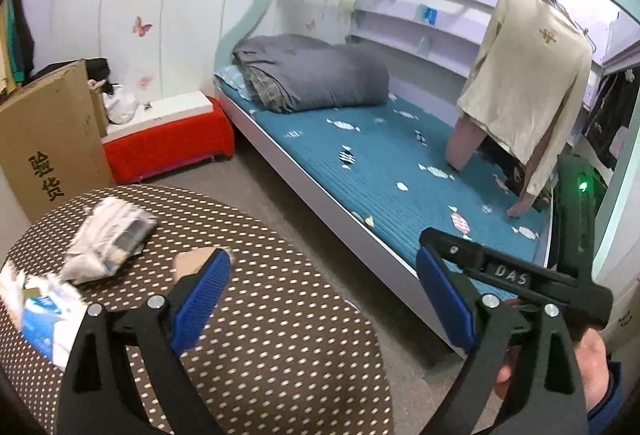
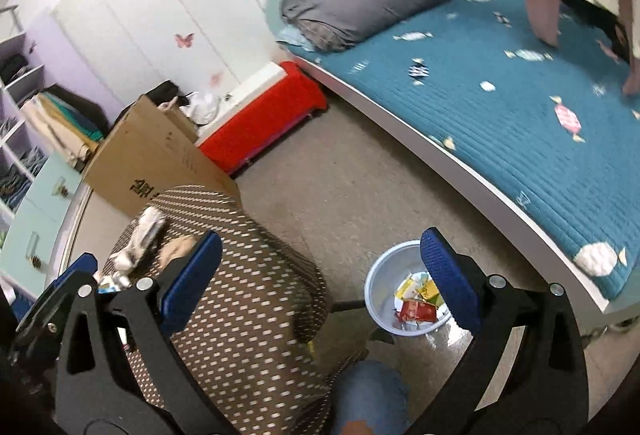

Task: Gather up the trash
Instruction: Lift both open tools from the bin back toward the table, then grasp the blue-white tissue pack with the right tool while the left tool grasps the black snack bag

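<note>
A round table with a brown dotted cloth (image 1: 256, 335) holds trash: a crumpled white wrapper (image 1: 108, 235), a tan paper scrap (image 1: 192, 261) and white and blue packaging (image 1: 36, 311) at the left edge. My left gripper (image 1: 324, 299) is open and empty above the table's right part. My right gripper (image 2: 320, 279) is open and empty, above the floor between the table (image 2: 248, 315) and a pale blue basin (image 2: 380, 291) that holds several colourful wrappers (image 2: 418, 305). The white wrapper (image 2: 140, 239) also shows in the right wrist view.
A bunk bed with a teal mattress (image 1: 400, 163) and a grey rolled quilt (image 1: 316, 75) stands to the right. A cardboard box (image 1: 52, 139) and a red storage box (image 1: 168, 143) stand by the wall. My knee in jeans (image 2: 368, 395) is beside the table.
</note>
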`<state>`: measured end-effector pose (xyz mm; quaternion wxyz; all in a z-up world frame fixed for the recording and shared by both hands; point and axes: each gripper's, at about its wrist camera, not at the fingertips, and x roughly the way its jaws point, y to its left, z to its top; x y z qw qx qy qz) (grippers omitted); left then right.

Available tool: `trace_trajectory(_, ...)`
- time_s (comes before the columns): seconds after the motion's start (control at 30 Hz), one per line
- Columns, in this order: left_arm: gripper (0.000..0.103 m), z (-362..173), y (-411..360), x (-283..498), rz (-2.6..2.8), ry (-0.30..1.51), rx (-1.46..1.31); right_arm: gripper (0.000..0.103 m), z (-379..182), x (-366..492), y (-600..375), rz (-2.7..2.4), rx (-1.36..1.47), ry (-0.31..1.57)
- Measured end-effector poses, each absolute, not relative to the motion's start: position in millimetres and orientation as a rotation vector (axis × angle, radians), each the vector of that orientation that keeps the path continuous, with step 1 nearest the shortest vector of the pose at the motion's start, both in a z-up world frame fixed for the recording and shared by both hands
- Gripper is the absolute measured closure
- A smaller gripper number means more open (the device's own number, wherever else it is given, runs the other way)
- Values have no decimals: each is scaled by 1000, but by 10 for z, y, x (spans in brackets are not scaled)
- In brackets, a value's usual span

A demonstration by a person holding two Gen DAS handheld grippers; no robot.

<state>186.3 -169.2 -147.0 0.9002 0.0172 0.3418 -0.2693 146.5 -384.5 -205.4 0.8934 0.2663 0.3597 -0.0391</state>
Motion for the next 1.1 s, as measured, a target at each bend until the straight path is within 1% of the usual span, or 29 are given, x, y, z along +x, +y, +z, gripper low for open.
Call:
trace_trajectory(0.4, 11, -1426, -744, 1657, -385, 675, -28, 6, -1797, 1585, -2923, 122, 388, 742)
trace_trajectory(0.77, 11, -1620, 430, 1504, -128, 689, -73, 6, -1851, 1862, -1777, 373, 176, 797)
trace_trajectory(1.1, 11, -1790, 1249, 1412, 35, 708, -149, 6, -2133, 2211, -799, 571, -2, 880)
